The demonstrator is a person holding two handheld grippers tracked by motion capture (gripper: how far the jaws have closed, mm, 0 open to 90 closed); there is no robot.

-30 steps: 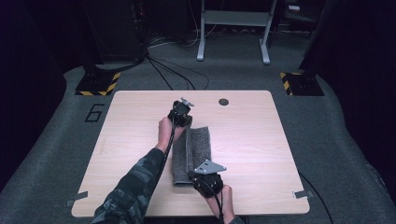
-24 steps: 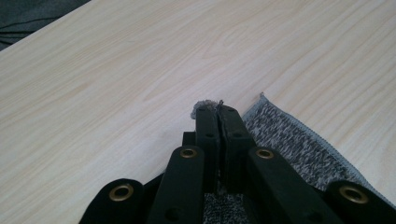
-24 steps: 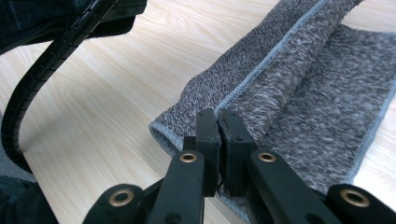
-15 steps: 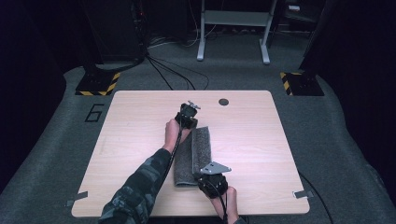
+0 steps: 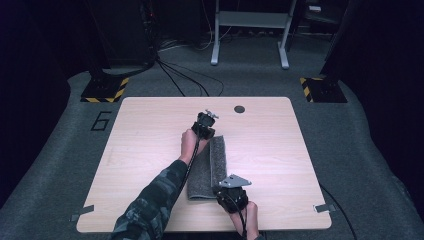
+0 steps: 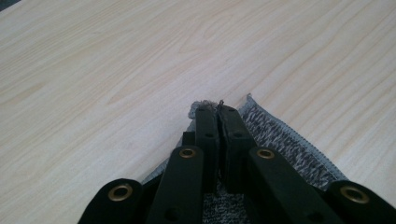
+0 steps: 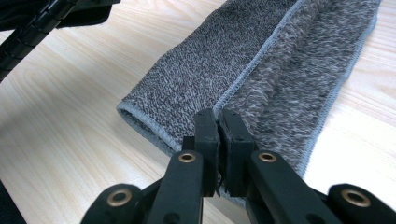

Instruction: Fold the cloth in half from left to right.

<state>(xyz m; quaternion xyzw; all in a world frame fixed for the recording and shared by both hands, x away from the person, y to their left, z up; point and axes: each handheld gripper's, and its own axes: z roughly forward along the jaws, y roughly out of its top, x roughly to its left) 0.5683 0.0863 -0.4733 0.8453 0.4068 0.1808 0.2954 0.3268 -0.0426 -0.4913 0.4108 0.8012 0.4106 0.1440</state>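
- The towel (image 5: 209, 170) lies as a long folded strip on the table (image 5: 150, 135), near its middle, running from the person's side toward the far edge.
- The left gripper (image 5: 205, 126) is at the far end. Its jaws are pressed together on a corner of the towel (image 6: 280, 135), probably to keep that end taut and square.
- The right gripper (image 5: 231, 195) is at the near end. Its jaws are pinched on the towel (image 7: 280, 70) where the hemmed edge of the upper flap meets the fluffier layer.
- One grip at each end lets both corners be carried together, so a fold should stay even.
- The flap covers the strip's left part, which suggests a lengthwise fold is under way.
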